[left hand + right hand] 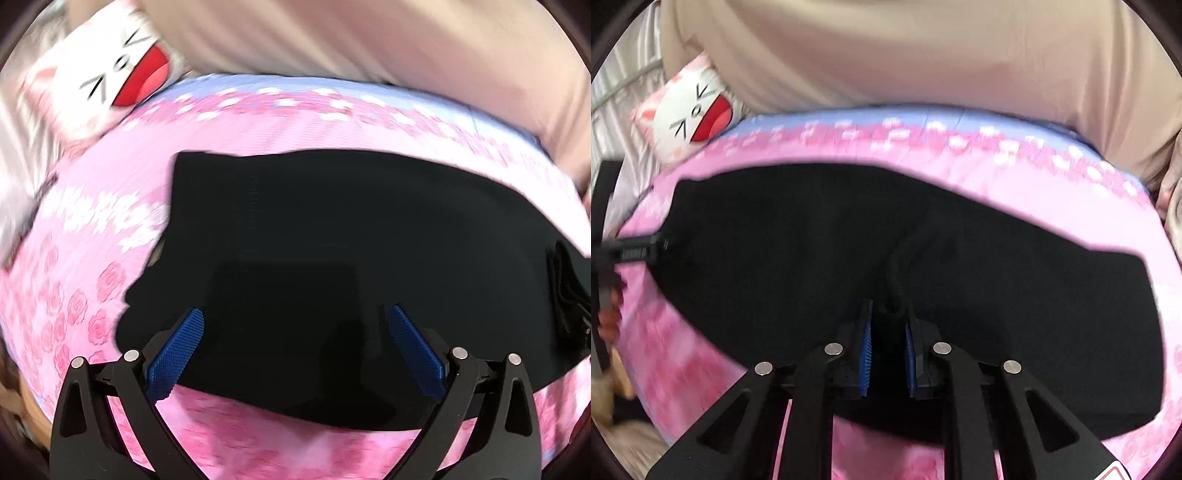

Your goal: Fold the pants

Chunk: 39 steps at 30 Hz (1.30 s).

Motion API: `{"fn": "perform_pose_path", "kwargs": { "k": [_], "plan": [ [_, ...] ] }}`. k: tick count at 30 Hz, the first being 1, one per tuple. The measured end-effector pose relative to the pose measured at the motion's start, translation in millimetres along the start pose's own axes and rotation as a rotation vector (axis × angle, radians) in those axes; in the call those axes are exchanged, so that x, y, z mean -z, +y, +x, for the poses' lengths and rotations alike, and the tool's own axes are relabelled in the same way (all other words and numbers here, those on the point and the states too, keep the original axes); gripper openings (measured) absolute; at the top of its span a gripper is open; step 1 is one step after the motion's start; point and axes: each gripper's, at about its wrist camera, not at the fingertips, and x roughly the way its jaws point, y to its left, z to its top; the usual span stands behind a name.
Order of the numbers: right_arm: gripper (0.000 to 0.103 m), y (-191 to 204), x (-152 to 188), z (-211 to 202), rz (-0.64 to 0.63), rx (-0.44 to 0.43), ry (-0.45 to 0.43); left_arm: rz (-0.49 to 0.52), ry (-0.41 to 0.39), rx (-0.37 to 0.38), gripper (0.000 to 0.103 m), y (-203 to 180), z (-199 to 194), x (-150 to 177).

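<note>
Left gripper (pixel 295 325) jaws wide; right gripper (pixel 888 325) jaws nearly closed.

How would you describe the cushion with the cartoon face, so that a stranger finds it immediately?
Start at the pink rose-patterned bedcover under the black pants. Follow it to its far-left corner. There lies the cushion: white, with a squinting cartoon face and a wide red mouth.

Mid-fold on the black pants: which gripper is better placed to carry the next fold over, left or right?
Right, most likely. The right gripper is pinched on a ridge of the black pants. The left gripper stands open over the cloth, gripping nothing.
</note>
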Motion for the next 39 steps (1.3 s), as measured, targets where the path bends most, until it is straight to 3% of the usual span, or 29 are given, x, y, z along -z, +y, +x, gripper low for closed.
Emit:
{"fn": "perform_pose_path", "kwargs": {
  "k": [2,4,5,8,12,16,17,18,19,20,22,25,27,31,34,37,39],
  "plan": [
    [0.015,8,-12,6,0.014,-0.035,0.012,-0.058,-0.015,0.010,0.098,24,1,-7],
    [0.019,24,-10,39,-0.010,-0.039,0.102,-0.105,-0.022,0.001,0.098,44,4,-16],
    [0.028,29,-6,46,-0.022,-0.012,0.106,-0.129,-0.031,0.000,0.098,55,5,-21],
    [0.050,41,-5,27,-0.009,-0.041,0.047,-0.198,-0.024,0.000,0.098,90,15,-29],
    [0.057,34,-11,-2,0.099,-0.110,-0.032,-0.289,0.039,0.062,0.098,123,38,-24],
    [0.060,14,-14,-12,0.218,-0.106,-0.062,-0.216,0.013,0.027,0.098,102,40,-27],
    [0.060,10,-10,-14,0.239,-0.096,-0.066,-0.173,0.002,0.025,0.082,91,40,-29],
    [0.060,3,-10,-17,0.272,-0.088,-0.075,-0.140,-0.009,0.042,0.053,85,38,-30],
    [0.060,-3,-9,-18,0.297,-0.086,-0.082,-0.116,-0.008,0.046,0.045,74,33,-34],
    [0.060,-11,-5,-23,0.319,-0.081,-0.092,-0.099,-0.015,0.028,0.026,67,30,-39],
    [0.060,-30,2,-32,0.364,-0.068,-0.124,-0.063,-0.034,0.055,0.017,53,16,-49],
    [0.061,-57,14,-50,0.411,-0.038,-0.176,-0.004,-0.077,0.210,0.004,13,-22,-70],
    [0.064,-75,23,-63,0.444,-0.019,-0.209,0.073,-0.104,0.328,0.003,-36,-55,-80],
    [0.066,-121,47,-94,0.527,0.043,-0.272,0.286,-0.148,0.528,0.004,-164,-106,-78],
    [0.066,-145,66,-111,0.578,0.070,-0.297,0.440,-0.097,0.642,0.005,-281,-115,-46],
    [0.068,-168,87,-119,0.609,0.131,-0.275,0.533,0.021,0.636,0.009,-365,-87,0],
    [0.068,-183,101,-122,0.631,0.173,-0.246,0.542,0.059,0.572,0.011,-391,-77,24]
  ]
}}
